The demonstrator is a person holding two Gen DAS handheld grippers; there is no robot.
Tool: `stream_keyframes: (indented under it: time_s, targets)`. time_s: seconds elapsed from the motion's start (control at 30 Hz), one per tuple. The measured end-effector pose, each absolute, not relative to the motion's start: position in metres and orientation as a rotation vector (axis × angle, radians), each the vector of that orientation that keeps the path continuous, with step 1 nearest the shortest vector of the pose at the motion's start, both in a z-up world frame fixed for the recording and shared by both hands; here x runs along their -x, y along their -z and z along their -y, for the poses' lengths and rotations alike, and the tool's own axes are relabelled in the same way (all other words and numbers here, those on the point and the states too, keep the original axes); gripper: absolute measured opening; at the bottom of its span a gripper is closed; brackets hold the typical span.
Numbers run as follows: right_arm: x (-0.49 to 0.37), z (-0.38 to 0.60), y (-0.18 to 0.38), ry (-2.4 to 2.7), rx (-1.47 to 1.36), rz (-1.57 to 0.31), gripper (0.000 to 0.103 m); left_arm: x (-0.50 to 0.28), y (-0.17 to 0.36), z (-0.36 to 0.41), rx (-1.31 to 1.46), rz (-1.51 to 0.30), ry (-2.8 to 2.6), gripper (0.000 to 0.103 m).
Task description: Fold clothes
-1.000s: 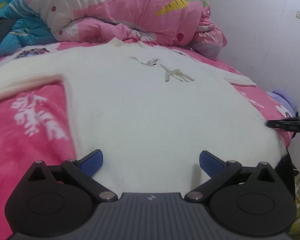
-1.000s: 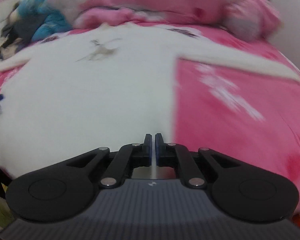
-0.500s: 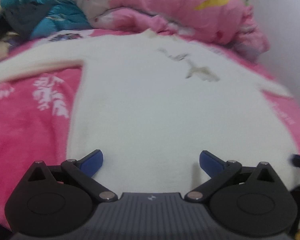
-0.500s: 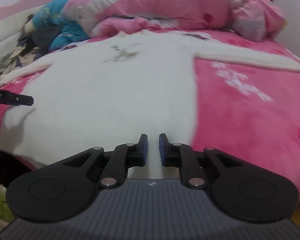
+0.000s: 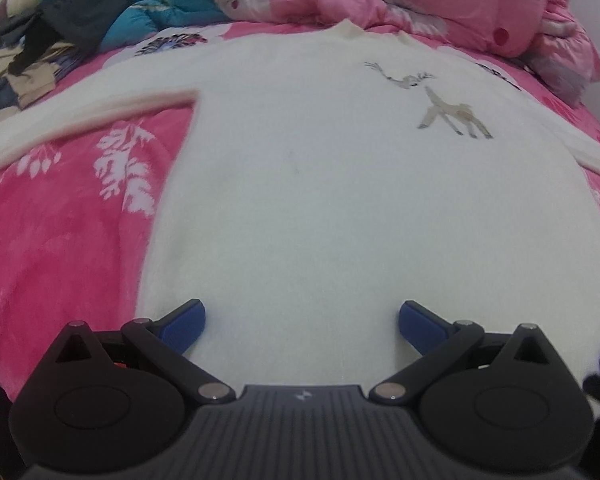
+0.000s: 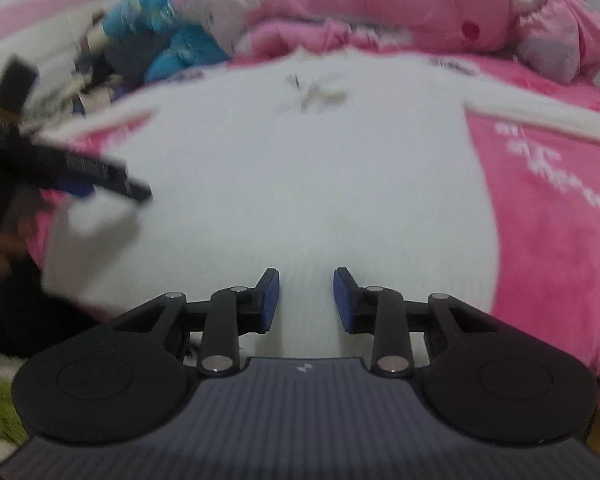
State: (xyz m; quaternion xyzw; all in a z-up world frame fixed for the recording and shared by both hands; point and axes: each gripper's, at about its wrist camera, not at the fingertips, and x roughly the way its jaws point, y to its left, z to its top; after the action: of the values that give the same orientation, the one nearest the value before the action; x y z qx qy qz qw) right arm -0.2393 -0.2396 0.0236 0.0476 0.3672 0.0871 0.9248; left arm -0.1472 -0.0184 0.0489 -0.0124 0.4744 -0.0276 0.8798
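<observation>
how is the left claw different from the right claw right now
The left claw has its blue pads spread wide, while the right claw shows a much narrower gap, its jaws opening. The left claw sits near the left edge of the white sweater, the right claw nearer its right edge. Both hover over the hem end, pointing toward the collar, with nothing pressed between their pads.

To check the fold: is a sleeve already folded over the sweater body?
No, both sleeves of the white sweater lie spread outward.
</observation>
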Motion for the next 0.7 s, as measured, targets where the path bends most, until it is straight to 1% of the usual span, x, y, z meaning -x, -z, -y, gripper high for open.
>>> stream_keyframes:
  time_s: [0.1, 0.23, 0.33, 0.4, 0.47, 0.6, 0.7]
  targets:
    - [0.244, 0.26, -0.026, -0.144, -0.151, -0.776, 0.029, 0.146, -0.048, 0.021, 0.019, -0.987, 0.046, 0.103]
    - [0.255, 0.275, -0.031, -0.047, -0.148, -0.812, 0.029, 0.145, -0.047, 0.021, 0.023, -0.986, 0.042, 0.103]
    - [0.263, 0.274, -0.041, -0.029, -0.151, -0.796, 0.03, 0.144, -0.047, 0.021, 0.022, -0.99, 0.041, 0.103]
    - [0.264, 0.269, -0.048, -0.026, -0.138, -0.771, 0.034, 0.143, -0.047, 0.021, 0.019, -0.994, 0.039, 0.103]
    - [0.26, 0.265, -0.055, -0.037, -0.134, -0.742, 0.044, 0.142, -0.047, 0.022, 0.017, -0.997, 0.036, 0.103]
    - [0.239, 0.26, -0.06, -0.067, -0.159, -0.71, 0.049, 0.141, -0.046, 0.023, 0.015, -0.998, 0.029, 0.103]
    - [0.225, 0.257, -0.057, -0.07, -0.199, -0.729, 0.054, 0.141, -0.046, 0.023, 0.019, -1.001, 0.023, 0.103]
